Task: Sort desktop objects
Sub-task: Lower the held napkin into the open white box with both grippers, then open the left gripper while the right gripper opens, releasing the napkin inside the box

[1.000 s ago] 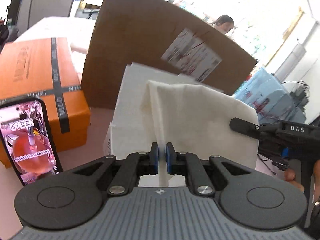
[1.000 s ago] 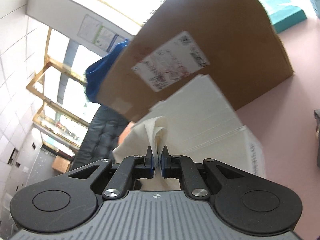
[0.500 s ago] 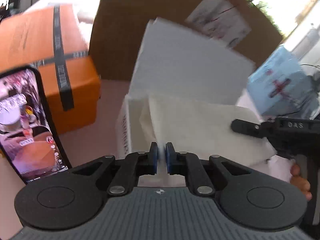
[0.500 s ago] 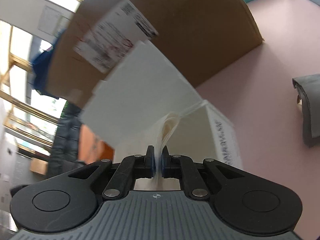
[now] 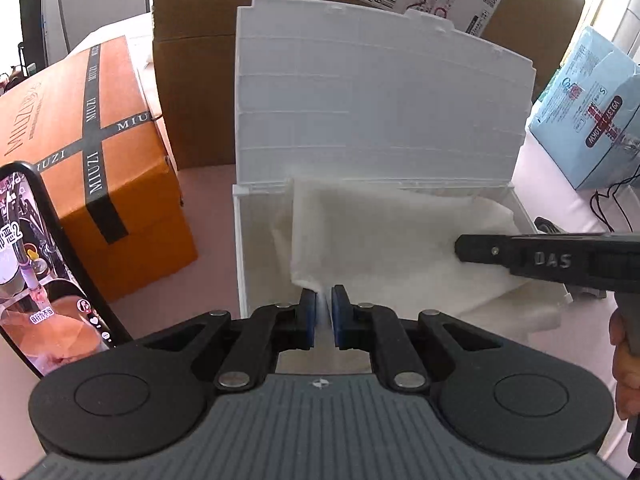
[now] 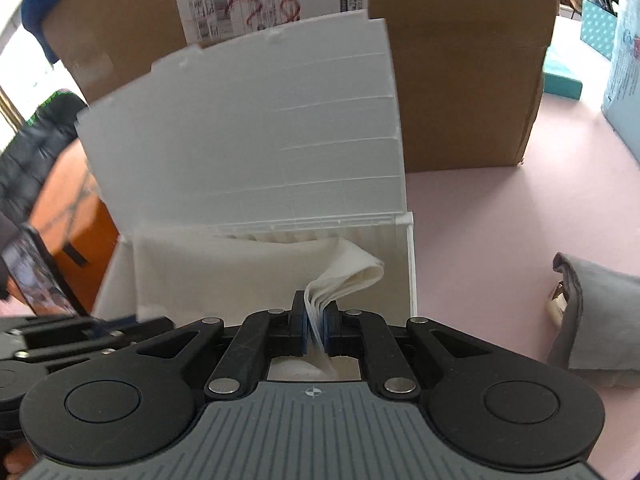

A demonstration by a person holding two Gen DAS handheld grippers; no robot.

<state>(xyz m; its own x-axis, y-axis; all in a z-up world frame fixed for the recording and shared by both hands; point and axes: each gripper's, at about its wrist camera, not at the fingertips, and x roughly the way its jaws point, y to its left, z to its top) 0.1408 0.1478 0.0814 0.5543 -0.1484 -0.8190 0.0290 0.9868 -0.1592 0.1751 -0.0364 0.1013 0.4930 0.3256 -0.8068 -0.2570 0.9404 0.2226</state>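
Observation:
A folded white cloth (image 5: 384,240) hangs over the open white plastic box (image 5: 240,248), whose lid (image 5: 380,100) stands upright behind it. My left gripper (image 5: 323,300) is shut on the cloth's near left edge. My right gripper (image 6: 316,320) is shut on the bunched right end of the cloth (image 6: 344,276), above the box (image 6: 412,264); its black body (image 5: 552,260) enters the left wrist view from the right. The lower part of the cloth lies inside the box.
A big cardboard carton (image 5: 192,60) stands behind the box. An orange gift box (image 5: 92,152) and a lit phone (image 5: 44,280) are to the left. A pale blue package (image 5: 592,112) sits to the right. A grey folded cloth (image 6: 592,320) lies on the pink tabletop (image 6: 500,220).
Both grippers have come down with the cloth, from in front of the carton to the open box. The view tilted downward, so the box and its lid now fill the centre.

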